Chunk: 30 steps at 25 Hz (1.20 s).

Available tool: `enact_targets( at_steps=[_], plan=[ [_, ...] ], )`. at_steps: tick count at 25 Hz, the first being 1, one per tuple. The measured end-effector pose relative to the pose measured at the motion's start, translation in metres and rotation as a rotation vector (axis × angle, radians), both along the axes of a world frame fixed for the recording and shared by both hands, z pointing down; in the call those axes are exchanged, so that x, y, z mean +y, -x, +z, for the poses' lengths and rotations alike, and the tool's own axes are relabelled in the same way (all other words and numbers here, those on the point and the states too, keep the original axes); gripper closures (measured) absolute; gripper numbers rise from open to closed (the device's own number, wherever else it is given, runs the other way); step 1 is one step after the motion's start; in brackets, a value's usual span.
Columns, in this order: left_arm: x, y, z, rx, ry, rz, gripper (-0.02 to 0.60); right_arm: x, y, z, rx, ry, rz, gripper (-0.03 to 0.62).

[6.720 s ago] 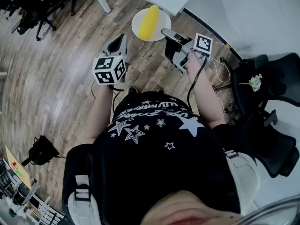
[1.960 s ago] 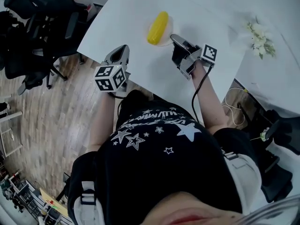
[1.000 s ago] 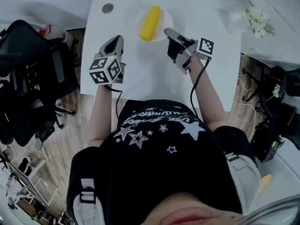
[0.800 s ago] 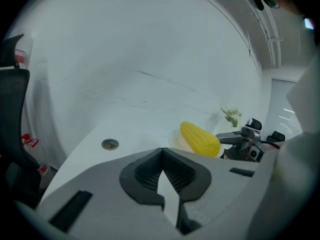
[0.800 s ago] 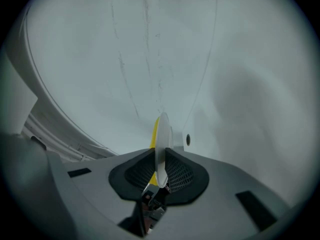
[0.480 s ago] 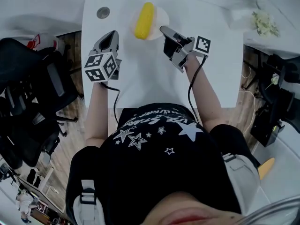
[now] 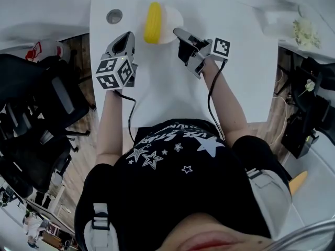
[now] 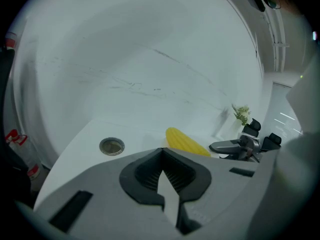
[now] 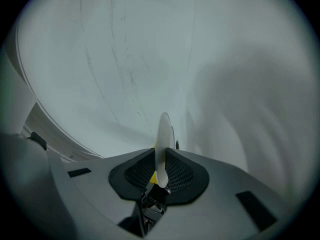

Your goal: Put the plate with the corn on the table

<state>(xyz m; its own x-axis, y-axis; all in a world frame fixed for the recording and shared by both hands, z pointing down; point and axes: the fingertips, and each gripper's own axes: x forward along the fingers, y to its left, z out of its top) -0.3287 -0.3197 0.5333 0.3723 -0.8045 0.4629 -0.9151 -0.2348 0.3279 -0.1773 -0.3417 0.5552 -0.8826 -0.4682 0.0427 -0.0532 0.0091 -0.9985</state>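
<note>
1. Head view: my right tongs point(image 7: 178, 32) are clamped on the near right rim of the plate point(image 7: 171, 21), which sits just ahead of them over the white table point(image 7: 235, 72). The corn point(image 7: 153, 22) lies on the plate's left half, pointing away from me.
2. Right gripper view: the rim stands edge-on between the pads. I cannot tell whether the plate's underside touches the table.
3. My left tongs point(image 7: 127, 35) are closed on nothing, tips together, left of the plate and apart from it. A round grommet hole point(image 7: 114, 16) lies ahead of them, to their left.
4. The table's left edge runs just outside the left tongs, and its far edge is close ahead of the plate. Its near edge is well behind both tongs.
5. Bare tabletop lies between the tongs and spreads wide to the right of the right tongs, as far as the flowers point(image 7: 303, 33). Black chairs point(image 7: 31, 103) crowd the space past the left edge.
</note>
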Motion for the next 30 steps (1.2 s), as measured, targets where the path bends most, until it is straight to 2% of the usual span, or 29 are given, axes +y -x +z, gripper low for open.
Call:
enact_targets(
  at_steps=[8,23,30],
  plan=[
    [-0.018,0.01,0.016,0.005,0.023,0.005,0.577,-0.03,0.01,0.017,0.003,0.016,0.029,0.537],
    [-0.031,0.009,0.026,0.018,0.034,-0.005,0.577,-0.053,0.008,0.036,0.033,0.083,0.079,0.536],
    [-0.031,0.008,0.026,0.015,0.036,-0.002,0.577,-0.055,0.005,0.045,0.135,0.126,0.095,0.552]
  ],
)
